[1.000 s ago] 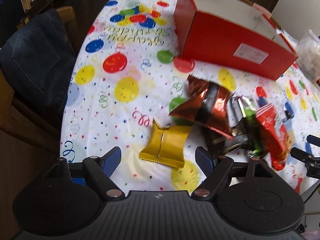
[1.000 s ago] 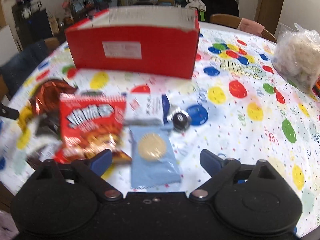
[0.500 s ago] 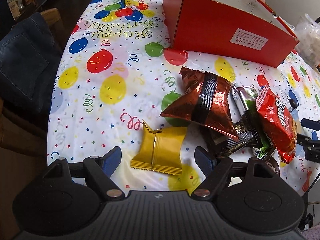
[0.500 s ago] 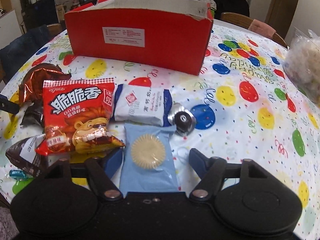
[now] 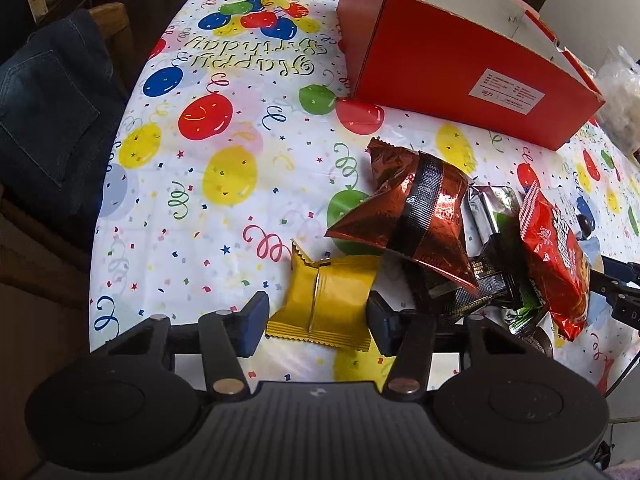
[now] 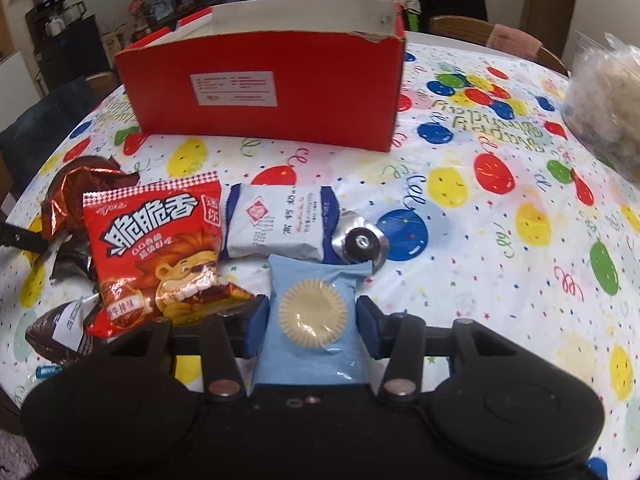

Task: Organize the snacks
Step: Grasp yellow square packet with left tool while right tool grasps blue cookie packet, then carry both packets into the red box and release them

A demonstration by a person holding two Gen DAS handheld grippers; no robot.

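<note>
A yellow packet [image 5: 328, 304] lies flat on the balloon-print tablecloth between the jaws of my left gripper [image 5: 316, 324]. The jaws are closing; the pads stand at its side edges without squeezing it. My right gripper [image 6: 312, 326] is closing too, and its pads touch both sides of a light-blue biscuit packet [image 6: 312, 312]. Beside that lie a red lion bag [image 6: 156, 248], a white-and-blue packet [image 6: 280, 224] and a foil-wrapped round sweet [image 6: 360, 242]. A copper bag [image 5: 416, 208] rests on dark packets. The open red box [image 6: 264, 92] stands behind them.
A chair with a denim jacket [image 5: 48, 120] stands off the table's left edge. A clear plastic bag [image 6: 608, 96] sits at the far right. A dark brown packet [image 6: 60, 328] lies near the front-left edge. Bare tablecloth [image 6: 500, 240] stretches to the right of the snacks.
Both grippers have narrowed their jaws around their packets, the left on the yellow one and the right on the light-blue one. Both views have steadied closer over the snacks.
</note>
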